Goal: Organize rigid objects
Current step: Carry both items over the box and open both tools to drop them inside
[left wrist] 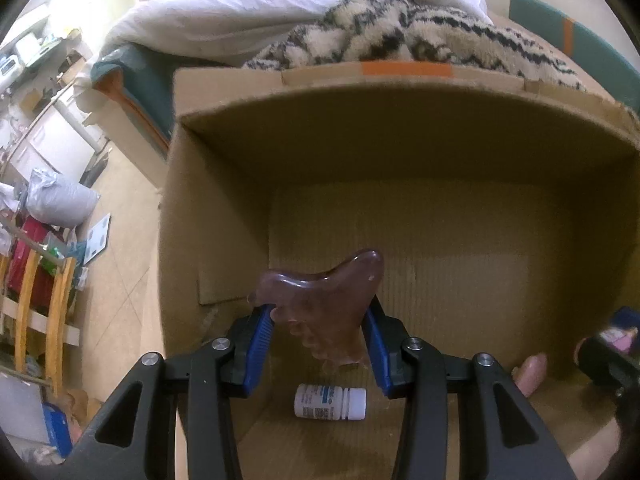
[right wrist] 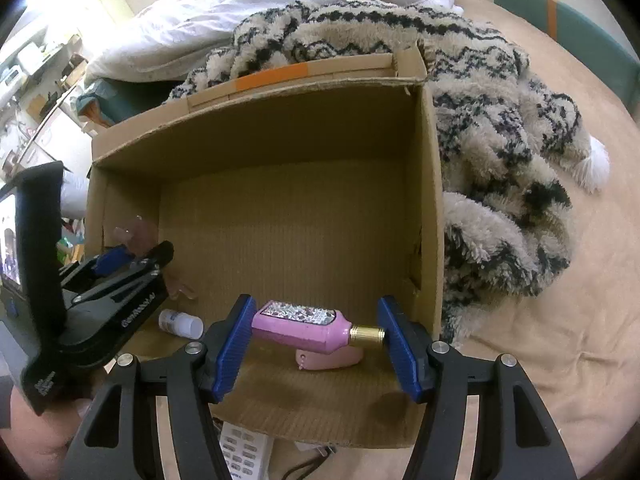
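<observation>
While our left gripper (left wrist: 320, 320) clamps the pinkish scraper (left wrist: 320, 296) above the cardboard box (left wrist: 400, 120) floor near its left wall, our right gripper (right wrist: 316, 340) holds the pink bottle (right wrist: 304, 328) crosswise by its ends, low over the near edge

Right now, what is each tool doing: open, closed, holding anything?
Left tool: closed on the pinkish scraping stone, above the cardboard box.
Right tool: closed end to end on the pink bottle.
</observation>
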{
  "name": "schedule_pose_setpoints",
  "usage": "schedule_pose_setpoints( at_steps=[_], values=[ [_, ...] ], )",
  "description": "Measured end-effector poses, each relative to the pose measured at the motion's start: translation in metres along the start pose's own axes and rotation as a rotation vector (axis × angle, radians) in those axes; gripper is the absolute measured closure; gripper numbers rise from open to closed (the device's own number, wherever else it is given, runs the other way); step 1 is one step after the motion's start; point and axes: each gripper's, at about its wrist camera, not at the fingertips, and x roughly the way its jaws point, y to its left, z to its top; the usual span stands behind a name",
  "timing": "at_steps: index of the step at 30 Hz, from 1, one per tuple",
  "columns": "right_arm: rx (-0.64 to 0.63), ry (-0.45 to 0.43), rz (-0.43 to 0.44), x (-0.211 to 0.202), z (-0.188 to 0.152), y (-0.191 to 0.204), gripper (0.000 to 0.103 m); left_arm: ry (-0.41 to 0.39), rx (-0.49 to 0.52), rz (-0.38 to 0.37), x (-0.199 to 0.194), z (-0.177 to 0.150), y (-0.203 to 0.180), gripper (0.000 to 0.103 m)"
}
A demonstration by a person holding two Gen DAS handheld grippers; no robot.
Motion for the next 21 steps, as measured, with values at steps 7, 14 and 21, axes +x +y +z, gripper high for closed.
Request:
schedule_pose_setpoints(
  at_steps=[7,14,21],
  values=[
    [0.008,-0.001,0.003,0.000,0.002,0.000,0.037,0.019,0.010,-0.008,0.005,-0.003,-0.001,0.063],
    [0.018,-0.060,0.042,-0.013,0.006,0.003,0.015,0.004,0.000,-0.027,-0.005,-0.001,0.003,0.047],
    [0.053,-0.155,0.090,-0.035,0.012,-0.002,0.000,-0.026,-0.017,-0.032,-0.026,0.003,0.007,0.032]
  ],
)
